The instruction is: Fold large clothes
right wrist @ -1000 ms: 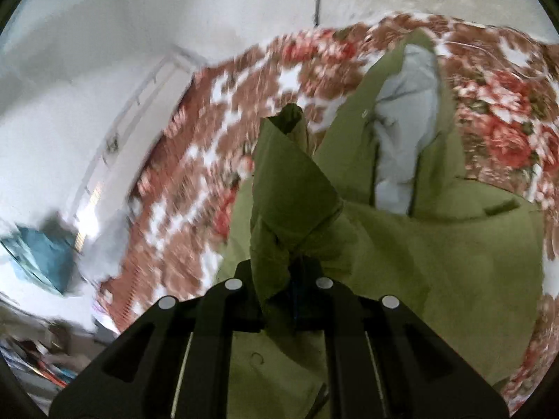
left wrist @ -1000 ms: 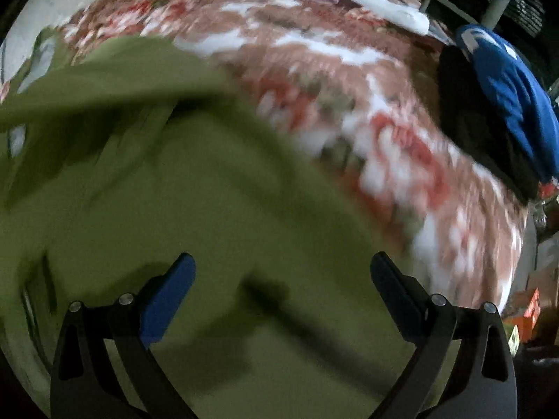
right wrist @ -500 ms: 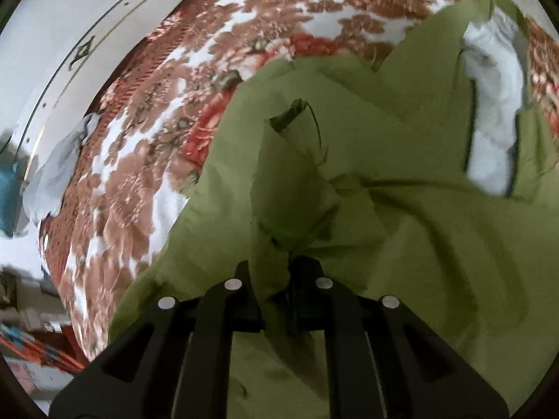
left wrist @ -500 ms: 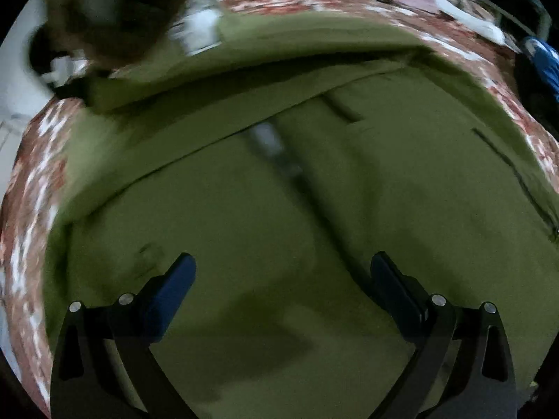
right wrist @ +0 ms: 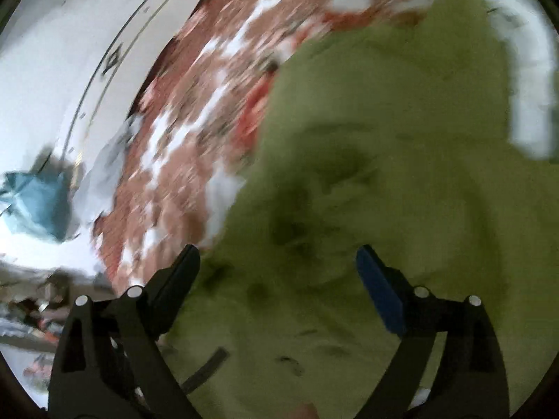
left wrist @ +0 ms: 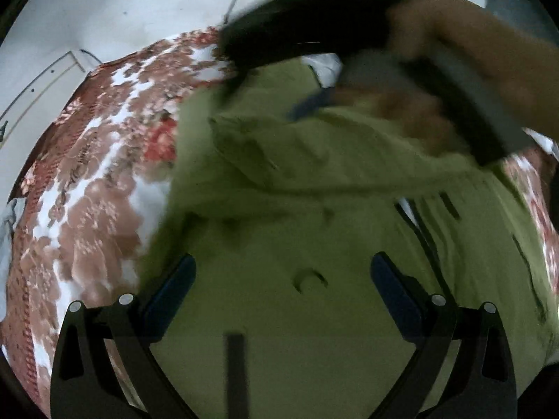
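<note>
The olive-green jacket (right wrist: pixel 367 181) lies spread on the floral bedspread (right wrist: pixel 195 129), directly under and ahead of both claws. The right gripper (right wrist: pixel 277 289) has just been opening; its jaws stand wide with nothing between them, the cloth loose below. The left gripper (left wrist: pixel 279 286) is also spread wide and empty above the jacket. Ahead of it, the person's hand (left wrist: pixel 419 111) and the other tool blur across the far fold. The jacket's left edge runs just left of each claw; beyond it lies bare bedspread, then a white wall (left wrist: pixel 115 10).
</note>
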A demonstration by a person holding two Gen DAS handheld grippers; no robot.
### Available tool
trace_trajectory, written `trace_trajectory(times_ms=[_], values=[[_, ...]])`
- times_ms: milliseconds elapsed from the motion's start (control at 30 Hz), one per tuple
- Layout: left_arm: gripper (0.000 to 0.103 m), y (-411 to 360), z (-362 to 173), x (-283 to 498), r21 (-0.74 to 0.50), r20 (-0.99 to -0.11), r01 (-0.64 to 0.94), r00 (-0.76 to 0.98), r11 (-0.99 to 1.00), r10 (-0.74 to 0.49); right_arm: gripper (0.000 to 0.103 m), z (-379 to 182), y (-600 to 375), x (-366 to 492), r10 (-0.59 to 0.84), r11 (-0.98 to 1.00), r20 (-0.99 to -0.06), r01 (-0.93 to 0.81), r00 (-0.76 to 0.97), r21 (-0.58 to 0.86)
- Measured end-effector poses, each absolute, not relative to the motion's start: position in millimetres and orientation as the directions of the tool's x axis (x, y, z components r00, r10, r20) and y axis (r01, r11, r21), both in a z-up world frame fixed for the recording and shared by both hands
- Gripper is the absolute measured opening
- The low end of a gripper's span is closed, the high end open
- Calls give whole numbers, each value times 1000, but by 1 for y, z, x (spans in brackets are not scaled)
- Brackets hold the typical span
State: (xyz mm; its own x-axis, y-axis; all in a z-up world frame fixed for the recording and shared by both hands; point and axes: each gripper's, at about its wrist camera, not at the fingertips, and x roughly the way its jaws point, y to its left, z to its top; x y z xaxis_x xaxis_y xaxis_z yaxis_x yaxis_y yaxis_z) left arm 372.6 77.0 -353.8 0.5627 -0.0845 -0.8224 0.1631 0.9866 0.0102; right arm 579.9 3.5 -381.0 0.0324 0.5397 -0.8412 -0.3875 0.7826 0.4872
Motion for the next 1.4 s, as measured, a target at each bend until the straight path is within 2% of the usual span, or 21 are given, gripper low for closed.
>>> trace_trajectory(times_ms=[100, 200, 400, 467, 500, 533, 567, 633, 667, 867, 967, 1000, 1033, 1067, 1100, 1133, 1200, 1233, 1300, 1333, 1400], values=[[98, 93, -346, 406, -20, -810, 137, 578, 990, -96, 90, -364, -38, 593, 442, 859, -881, -365, 170, 360], [98, 112, -343, 452, -94, -802, 92, 583, 991, -131, 90, -361, -86, 599, 213, 943, -926, -314, 313, 111], [97, 135, -369, 530, -273, -826, -43, 522, 961, -212, 90, -392, -177, 596, -114, 961, -897, -183, 428, -209], [78, 139, -395, 553, -336, -860, -80, 432, 939, -271, 90, -405, -207, 595, -183, 953, -892, -146, 414, -263], [48, 137, -406, 561, -358, -871, -80, 386, 930, -302, 90, -413, -226, 594, -213, 953, -892, -115, 399, -279], [31, 135, -415, 565, -341, -892, -88, 346, 936, -292, 90, -419, -238, 594, -226, 955, -895, -94, 385, -282], [25, 131, -429, 571, -296, -924, -92, 280, 951, -261, 90, -425, -249, 596, -234, 956, -899, -78, 371, -281], [6, 127, -437, 574, -285, -936, -81, 238, 955, -259, 90, -441, -268, 596, -242, 959, -911, -61, 334, -278], [2, 128, -435, 574, -276, -938, -89, 240, 957, -248, 92, -446, -275, 596, -244, 959, -913, -60, 327, -278], [0, 150, -391, 576, -208, -928, -108, 336, 972, -161, 94, -452, -284, 590, -252, 953, -906, -77, 341, -294], [0, 161, -396, 583, -247, -929, -123, 311, 961, -199, 94, -449, -278, 593, -236, 954, -905, -93, 353, -285], [5, 160, -400, 584, -261, -933, -122, 286, 958, -218, 94, -449, -276, 594, -231, 954, -905, -99, 357, -283], [27, 156, -406, 585, -271, -937, -116, 257, 956, -235, 94, -448, -273, 595, -225, 954, -905, -110, 360, -280], [43, 149, -411, 583, -280, -937, -100, 244, 955, -249, 94, -448, -271, 595, -223, 953, -905, -116, 362, -281], [66, 142, -414, 579, -288, -932, -79, 253, 954, -260, 94, -448, -268, 595, -221, 952, -905, -123, 364, -282], [67, 135, -417, 576, -299, -928, -58, 252, 952, -276, 94, -448, -266, 595, -216, 951, -905, -131, 367, -279], [67, 120, -429, 575, -313, -928, -28, 222, 949, -300, 94, -450, -263, 595, -212, 950, -905, -141, 370, -280], [43, 115, -436, 574, -301, -934, -25, 209, 953, -289, 94, -451, -263, 595, -211, 949, -905, -142, 370, -280], [26, 112, -445, 574, -249, -953, -41, 190, 968, -237, 94, -453, -264, 596, -204, 952, -907, -141, 367, -272], [5, 115, -441, 574, -243, -952, -54, 203, 968, -228, 94, -454, -266, 596, -198, 955, -910, -138, 364, -263], [3, 124, -428, 571, -230, -948, -77, 243, 970, -206, 94, -454, -267, 596, -191, 958, -913, -136, 361, -254]])
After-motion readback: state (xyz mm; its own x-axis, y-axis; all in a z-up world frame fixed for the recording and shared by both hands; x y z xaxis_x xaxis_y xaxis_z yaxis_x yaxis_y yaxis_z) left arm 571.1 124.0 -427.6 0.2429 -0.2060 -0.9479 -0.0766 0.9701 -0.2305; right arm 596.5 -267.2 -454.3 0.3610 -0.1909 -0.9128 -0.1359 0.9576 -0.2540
